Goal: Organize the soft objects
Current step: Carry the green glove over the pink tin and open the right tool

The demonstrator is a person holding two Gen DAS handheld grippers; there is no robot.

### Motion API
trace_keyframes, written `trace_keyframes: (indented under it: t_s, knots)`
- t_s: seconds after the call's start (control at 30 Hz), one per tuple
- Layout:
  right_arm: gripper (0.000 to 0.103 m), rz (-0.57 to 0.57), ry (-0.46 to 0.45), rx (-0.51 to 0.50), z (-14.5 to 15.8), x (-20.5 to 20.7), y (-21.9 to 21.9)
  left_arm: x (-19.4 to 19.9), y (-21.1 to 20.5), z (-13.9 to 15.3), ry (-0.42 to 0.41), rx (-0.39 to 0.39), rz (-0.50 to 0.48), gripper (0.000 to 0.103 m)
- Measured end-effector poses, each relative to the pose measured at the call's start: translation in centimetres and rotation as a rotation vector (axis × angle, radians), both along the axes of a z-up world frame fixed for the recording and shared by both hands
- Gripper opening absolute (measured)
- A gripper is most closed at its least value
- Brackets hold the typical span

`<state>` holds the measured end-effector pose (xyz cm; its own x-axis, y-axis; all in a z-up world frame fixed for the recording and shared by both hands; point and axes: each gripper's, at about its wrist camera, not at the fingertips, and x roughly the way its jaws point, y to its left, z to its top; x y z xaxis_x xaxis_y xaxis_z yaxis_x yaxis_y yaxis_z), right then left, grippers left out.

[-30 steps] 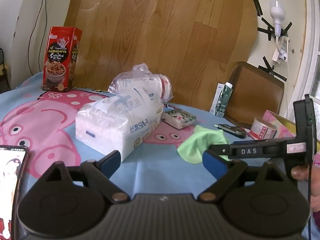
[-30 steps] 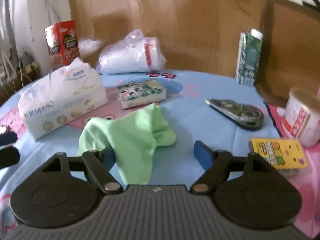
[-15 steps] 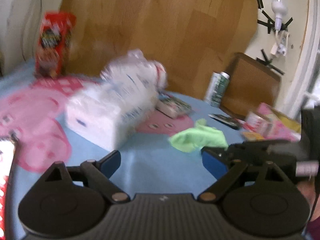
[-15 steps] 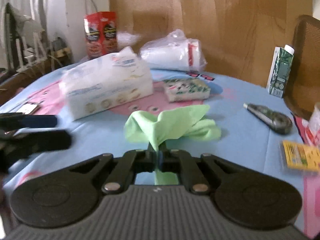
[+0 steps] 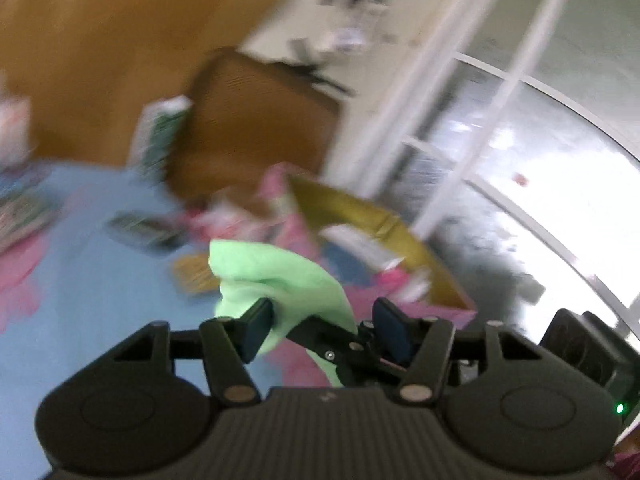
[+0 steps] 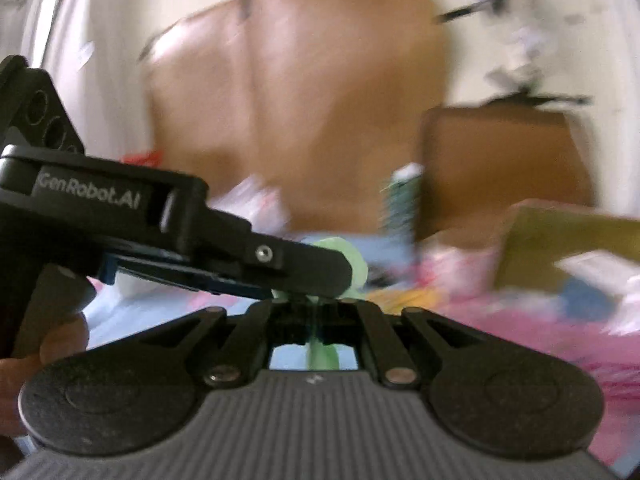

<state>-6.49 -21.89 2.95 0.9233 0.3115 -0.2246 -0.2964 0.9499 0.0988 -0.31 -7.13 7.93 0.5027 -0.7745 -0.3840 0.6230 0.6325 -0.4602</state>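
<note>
The right hand-held gripper (image 6: 314,312) was pinching a light green cloth (image 5: 276,280), its fingers pressed together on a fold, with the bunched fabric lifted above the blue-and-pink covered desk (image 5: 80,280). The left hand-held gripper (image 5: 324,330) stood spread, its blue pads either side of the cloth and of the right tool's fingertips, one pad (image 5: 258,326) just beside the fabric. Seen from the right wrist, the left tool's arm crossed in front, hiding most of the cloth. A cardboard box (image 5: 384,236) lay beyond, blurred.
</note>
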Motion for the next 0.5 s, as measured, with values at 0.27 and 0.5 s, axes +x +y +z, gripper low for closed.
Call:
trace_keyframes:
  t_s: [0.27, 0.5]
  knots:
    - [0.006, -0.290, -0.001, -0.005, 0.3, 2.4, -8.8, 2.7, -12.3, 1.4, -0.105, 0.131, -0.081, 0.067]
    - [0.014, -0.525, 0.219, -0.065, -1.3, 8.3, -16.6, 3.7, -11.4, -0.3, -0.089, 0.197, 0.000, 0.076]
